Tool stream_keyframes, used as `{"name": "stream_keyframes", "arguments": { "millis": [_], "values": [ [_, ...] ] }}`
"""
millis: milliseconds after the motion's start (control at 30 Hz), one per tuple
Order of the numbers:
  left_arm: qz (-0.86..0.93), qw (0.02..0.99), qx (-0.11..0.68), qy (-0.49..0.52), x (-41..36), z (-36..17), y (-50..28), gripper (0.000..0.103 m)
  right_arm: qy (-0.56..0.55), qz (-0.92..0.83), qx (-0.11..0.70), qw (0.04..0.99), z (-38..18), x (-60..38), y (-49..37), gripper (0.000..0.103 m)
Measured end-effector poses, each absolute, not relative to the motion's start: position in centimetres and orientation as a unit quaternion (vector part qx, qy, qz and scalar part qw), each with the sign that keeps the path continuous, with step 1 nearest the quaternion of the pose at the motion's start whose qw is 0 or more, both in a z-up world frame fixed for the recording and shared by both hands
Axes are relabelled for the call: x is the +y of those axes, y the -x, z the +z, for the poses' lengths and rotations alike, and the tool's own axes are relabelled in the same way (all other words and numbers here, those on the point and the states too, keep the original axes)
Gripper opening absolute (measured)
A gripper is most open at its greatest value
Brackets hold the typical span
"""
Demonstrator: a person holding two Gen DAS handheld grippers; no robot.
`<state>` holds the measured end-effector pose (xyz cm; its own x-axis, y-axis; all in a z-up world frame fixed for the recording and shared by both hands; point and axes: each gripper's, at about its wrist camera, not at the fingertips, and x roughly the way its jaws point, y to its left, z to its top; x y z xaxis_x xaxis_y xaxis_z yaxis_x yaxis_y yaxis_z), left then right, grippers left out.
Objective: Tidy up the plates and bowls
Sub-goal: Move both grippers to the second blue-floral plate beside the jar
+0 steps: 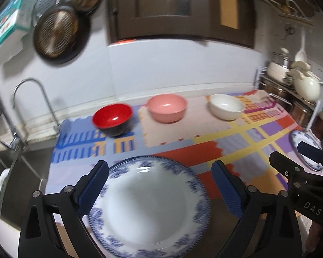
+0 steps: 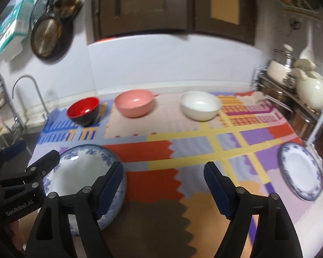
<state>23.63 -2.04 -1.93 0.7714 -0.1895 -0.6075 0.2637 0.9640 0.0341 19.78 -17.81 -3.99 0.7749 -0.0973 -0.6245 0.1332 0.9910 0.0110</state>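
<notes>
A blue-rimmed white plate (image 1: 147, 206) lies on the colourful mat (image 1: 204, 150) near the front edge. My left gripper (image 1: 161, 182) hangs above it, open, with its blue pads clear of the rim. In the right wrist view this plate (image 2: 82, 172) shows a thick ridged side. My right gripper (image 2: 163, 185) is open over bare mat just right of it, with nothing between its fingers. A second blue-rimmed plate (image 2: 301, 169) lies at the mat's right edge. Along the back stand a red-and-black bowl (image 2: 83, 109), a pink bowl (image 2: 133, 103) and a white bowl (image 2: 200, 105), all apart.
A steel sink (image 1: 15, 172) with a tall faucet (image 1: 30, 99) borders the mat on the left. A wire rack (image 2: 290, 99) with cream pots stands at the right. Pans (image 1: 56, 32) hang on the wall, below dark cabinets (image 1: 178, 8).
</notes>
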Motion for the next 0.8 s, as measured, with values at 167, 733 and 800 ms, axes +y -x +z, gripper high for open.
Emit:
{"name": "stream_keyframes", "arguments": {
  "millis": [167,733,800],
  "values": [
    [-0.153,0.938,0.304,-0.067,-6.1,-1.0,-22.9,0.098,-0.04,-0.089,0.318,0.943,-3.0,-21.3,-17.9,0.08],
    [-0.241,0.926,0.277,-0.088,-19.4,0.5,-20.8,0.099,-0.048,-0.195,0.279,0.939,-1.0,-33.5,-12.2,0.08],
    [-0.25,0.924,0.275,-0.092,-20.9,0.5,-20.7,0.099,-0.05,-0.207,0.276,0.937,-0.9,-35.1,-11.7,0.08]
  ]
}}
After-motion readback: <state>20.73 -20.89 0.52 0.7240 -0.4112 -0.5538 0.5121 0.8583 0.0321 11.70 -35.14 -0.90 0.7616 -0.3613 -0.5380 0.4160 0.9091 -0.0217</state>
